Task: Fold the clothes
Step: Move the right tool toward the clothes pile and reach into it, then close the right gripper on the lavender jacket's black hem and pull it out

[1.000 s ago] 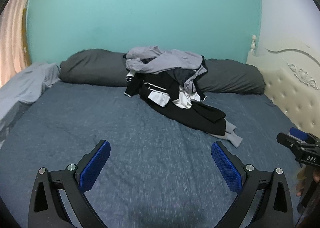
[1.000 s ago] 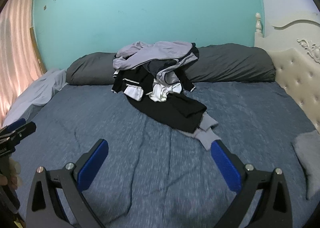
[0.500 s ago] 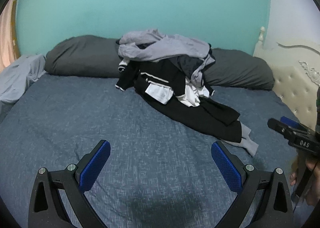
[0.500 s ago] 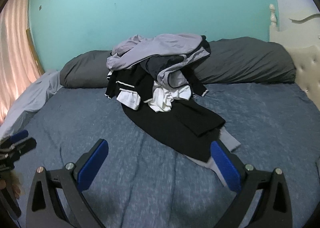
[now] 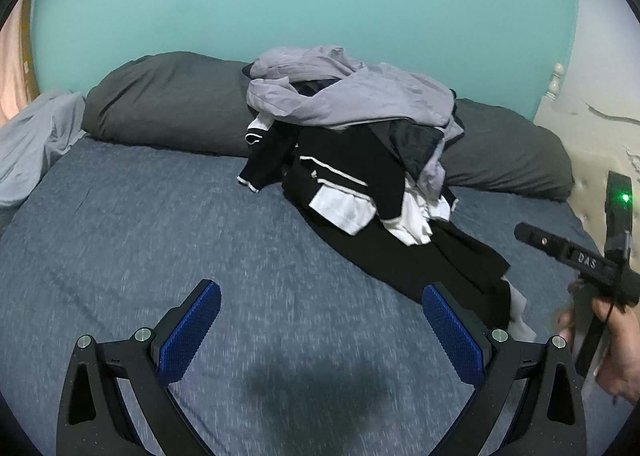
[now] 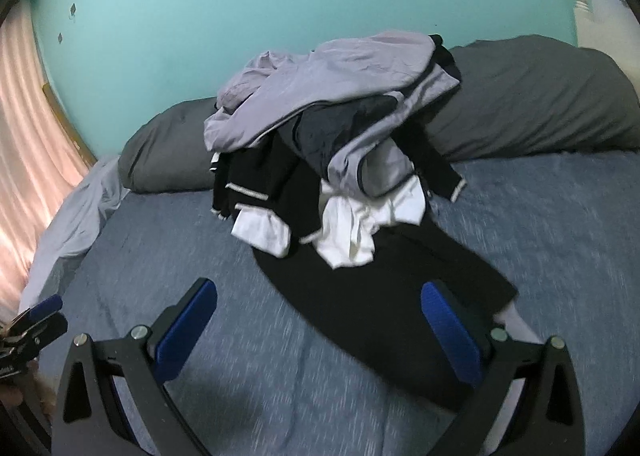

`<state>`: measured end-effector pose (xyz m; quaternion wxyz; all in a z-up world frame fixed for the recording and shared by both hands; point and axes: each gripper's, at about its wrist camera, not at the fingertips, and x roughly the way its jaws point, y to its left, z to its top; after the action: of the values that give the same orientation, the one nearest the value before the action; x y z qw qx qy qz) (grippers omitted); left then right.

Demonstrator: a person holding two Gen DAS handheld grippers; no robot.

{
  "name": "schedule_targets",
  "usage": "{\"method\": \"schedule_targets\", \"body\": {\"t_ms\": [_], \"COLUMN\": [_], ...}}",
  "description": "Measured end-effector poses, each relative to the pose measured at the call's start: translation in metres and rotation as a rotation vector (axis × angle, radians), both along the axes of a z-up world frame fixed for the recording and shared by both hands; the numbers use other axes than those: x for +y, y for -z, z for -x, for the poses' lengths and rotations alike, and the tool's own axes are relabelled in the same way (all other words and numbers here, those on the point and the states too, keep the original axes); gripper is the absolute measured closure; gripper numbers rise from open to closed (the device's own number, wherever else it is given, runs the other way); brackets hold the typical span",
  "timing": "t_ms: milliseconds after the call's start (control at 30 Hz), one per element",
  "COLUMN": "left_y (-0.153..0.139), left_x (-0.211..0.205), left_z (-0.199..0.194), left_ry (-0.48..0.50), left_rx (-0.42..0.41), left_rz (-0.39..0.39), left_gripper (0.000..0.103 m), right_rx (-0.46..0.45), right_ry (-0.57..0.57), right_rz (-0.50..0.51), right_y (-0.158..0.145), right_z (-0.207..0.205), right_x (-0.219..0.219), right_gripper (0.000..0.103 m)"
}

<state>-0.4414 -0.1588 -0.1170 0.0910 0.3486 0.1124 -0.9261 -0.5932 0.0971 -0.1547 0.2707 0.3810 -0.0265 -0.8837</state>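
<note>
A heap of clothes [image 5: 352, 159] lies on the blue bed sheet [image 5: 160, 240], against the dark pillows. A lilac-grey garment [image 6: 320, 87] tops the heap, with black white-trimmed pieces and a white one [image 6: 352, 228] under it. A long black garment [image 6: 380, 296] trails toward me. My left gripper [image 5: 320, 328] hovers open over bare sheet, short of the heap. My right gripper [image 6: 320, 320] is open too, its right finger over the black garment's hem. Neither holds anything. In the left wrist view the right gripper's body [image 5: 580, 260] shows at the right edge, held by a hand [image 5: 616, 344].
Two dark grey pillows [image 5: 160, 103] line the turquoise wall. A cream tufted headboard [image 5: 600, 151] stands at the right. A pale grey sheet [image 6: 76, 223] is bunched at the left beside a pink curtain [image 6: 28, 135].
Both grippers have moved forward toward the heap, which now looks larger and nearer. The right gripper now reaches over the black garment's hem. Both stay open.
</note>
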Motion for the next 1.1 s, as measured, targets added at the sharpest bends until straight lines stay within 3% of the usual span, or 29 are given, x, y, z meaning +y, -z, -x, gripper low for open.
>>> {"method": "schedule_targets", "body": {"t_ms": [367,767,833,933,1033,1100], "left_y": [0.024,0.056,0.061,0.067,0.070,0.073], "left_x": [-0.032,-0.057,-0.061,-0.068,-0.073,-0.073], "left_z": [0.079,0.102,0.101,0.097,0.091,0.089], "left_ry": [-0.023,-0.034,-0.036,-0.046,-0.056,-0.057], "left_rx": [-0.042,-0.077,-0.083,-0.084,-0.079,-0.082], "left_rz": [-0.058,-0.090,-0.096,-0.111,-0.128,-0.140], "left_gripper": [0.000,0.000,0.000,0.000,0.000,0.000], "right_rx": [0.003,-0.012,-0.018,-0.020,-0.002,-0.001], "right_ry": [-0.005,0.025,0.035,0.015,-0.039,-0.042], "right_rz": [-0.037,-0.060,-0.071,-0.082,-0.085,-0.071], "right_y": [0.022,0.060,0.064,0.068,0.067,0.065], "right_z": [0.093,0.160,0.166,0.172,0.171,0.169], "right_x": [-0.038,-0.068,-0.072,-0.081,-0.091,-0.091], "right_gripper": [0.000,0.003,0.008,0.025,0.050,0.077]}}
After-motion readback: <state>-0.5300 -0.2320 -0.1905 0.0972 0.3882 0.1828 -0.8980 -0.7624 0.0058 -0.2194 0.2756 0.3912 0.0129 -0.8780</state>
